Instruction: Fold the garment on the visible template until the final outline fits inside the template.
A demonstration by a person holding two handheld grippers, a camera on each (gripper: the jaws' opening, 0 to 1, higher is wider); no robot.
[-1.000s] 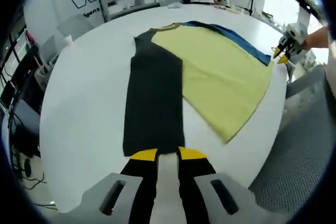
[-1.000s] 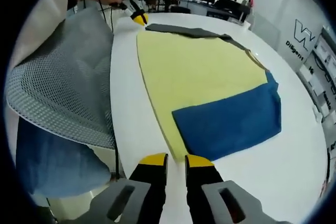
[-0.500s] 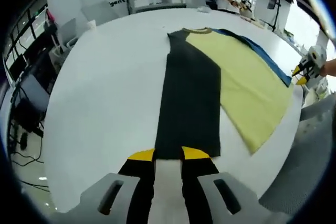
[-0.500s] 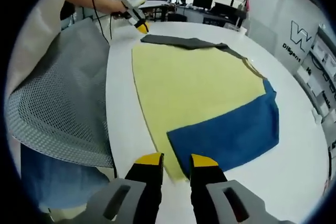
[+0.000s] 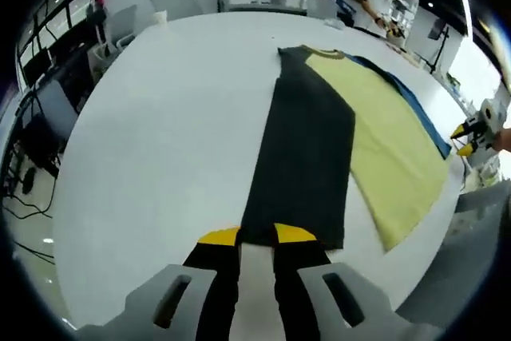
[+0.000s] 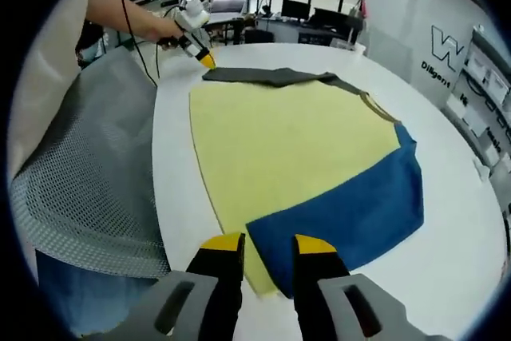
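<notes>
Both claws sit low at the near hems of the cloth. Seen from the left gripper view, the left claw (image 5: 256,235) has its yellow-tipped jaws set narrowly apart, their tips right at the near edge of the dark garment (image 5: 307,157); whether any cloth is pinched between them I cannot tell. That garment lies as a long, flat strip running away from the claw across the white worktop (image 5: 160,141), with its collar at the far end. Just beside it, and partly tucked under its right edge, spreads the yellow template (image 5: 391,157), with a thin band of blue cloth (image 5: 415,109) along its far side. Wide bare worktop lies to the left of the strip, while on the right the template's corner comes close to the rounded worktop edge, where the right claw (image 5: 465,133) shows, small, beside a hand.

From the right gripper view, the right claw (image 6: 268,243) has its jaws slightly apart, straddling the near corner where the blue cloth (image 6: 351,209) overlaps the yellow template (image 6: 287,137); I cannot say whether they grip it. The dark garment (image 6: 271,76) lies along the template's far edge, and the left claw (image 6: 204,57) is at its end, held by a hand. A grey mesh chair back (image 6: 88,173) stands close against the worktop's left edge, leaving a narrow white margin there; to the right of the blue cloth the worktop (image 6: 447,221) runs open.
</notes>
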